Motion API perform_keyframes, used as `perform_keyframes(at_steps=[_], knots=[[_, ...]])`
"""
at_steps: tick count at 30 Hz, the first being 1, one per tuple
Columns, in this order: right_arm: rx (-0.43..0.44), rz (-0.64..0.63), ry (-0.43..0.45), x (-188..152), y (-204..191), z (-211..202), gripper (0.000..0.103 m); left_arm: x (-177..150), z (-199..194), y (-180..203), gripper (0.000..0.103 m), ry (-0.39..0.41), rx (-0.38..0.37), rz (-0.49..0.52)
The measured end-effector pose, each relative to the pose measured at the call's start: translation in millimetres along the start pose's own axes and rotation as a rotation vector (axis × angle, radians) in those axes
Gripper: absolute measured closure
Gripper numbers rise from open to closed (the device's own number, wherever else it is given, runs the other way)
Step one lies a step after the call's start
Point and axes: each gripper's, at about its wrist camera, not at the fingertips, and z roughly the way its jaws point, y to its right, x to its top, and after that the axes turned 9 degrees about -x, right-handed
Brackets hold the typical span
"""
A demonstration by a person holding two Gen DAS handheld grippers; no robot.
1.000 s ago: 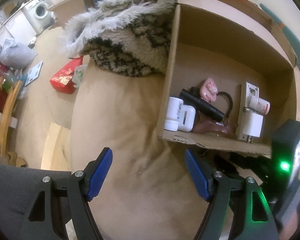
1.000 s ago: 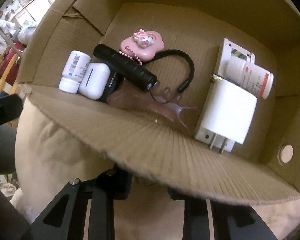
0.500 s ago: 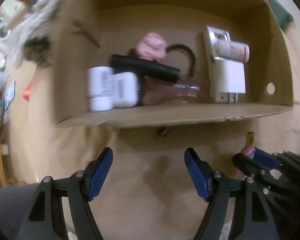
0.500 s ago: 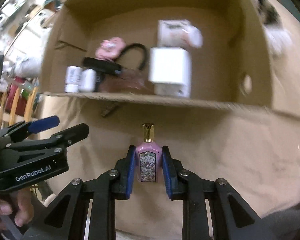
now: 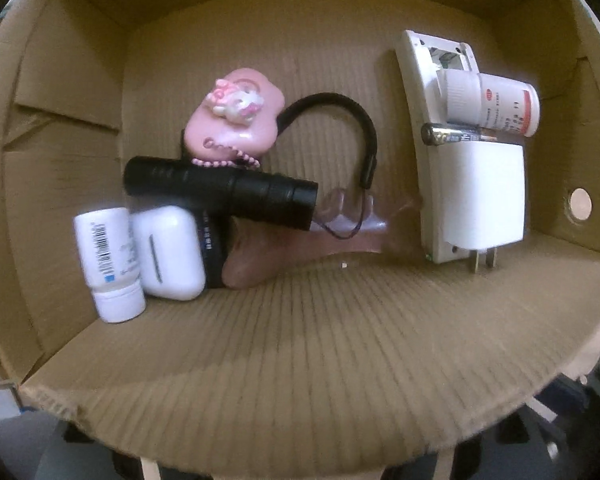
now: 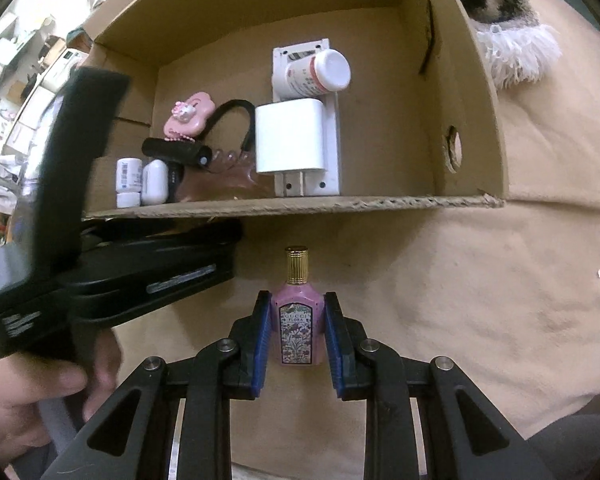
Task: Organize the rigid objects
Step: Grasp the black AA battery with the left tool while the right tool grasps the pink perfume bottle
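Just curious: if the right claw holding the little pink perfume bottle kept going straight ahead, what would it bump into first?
Probably the near wall of the cardboard box, just ahead of the perfume bottle; depth is unclear.

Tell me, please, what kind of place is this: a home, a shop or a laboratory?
Most likely a home, perhaps a bedroom or living area. The cardboard box lies on a soft beige blanket, a shaggy rug or throw sits beside it, and cluttered household furniture fills the background.
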Motion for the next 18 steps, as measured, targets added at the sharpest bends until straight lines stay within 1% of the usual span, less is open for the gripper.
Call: perform_keyframes(at_steps=[1,3,5,6,7,8,10,15,18], knots=[[0.003,0.000,0.003,-1,7,-4,0.076,1,0,-1,0.046,0.002,-0.002,-0.004],[0.009,0.003,0.005,-2,9,-5,0.076,2,1,-2,0.054,0.004,-0.003,-0.007],[0.014,0.006,0.003,1,10,-8,0.076,1,-1,-2,0.074,0.004,0.004,0.000],[0.015,0.007,0.003,2,9,-12,0.076,-2,-5,-5,0.079,0.000,-0.003,0.004],[0.016,0.009,0.004,2,9,-12,0.076,-2,-6,-5,0.087,-0.004,-0.004,0.005],[0.017,0.009,0.006,2,8,-10,0.076,-4,-7,-5,0.091,-0.009,0.001,0.007],[0.017,0.010,0.010,2,10,-14,0.076,-7,-7,-5,0.094,-0.013,0.002,0.007],[0.013,0.004,0.015,1,12,-16,0.076,-18,-12,-17,0.094,-0.022,-0.023,-0.026],[0.009,-0.002,0.015,0,10,-17,0.076,-32,-18,-25,0.094,-0.036,-0.028,-0.039]])
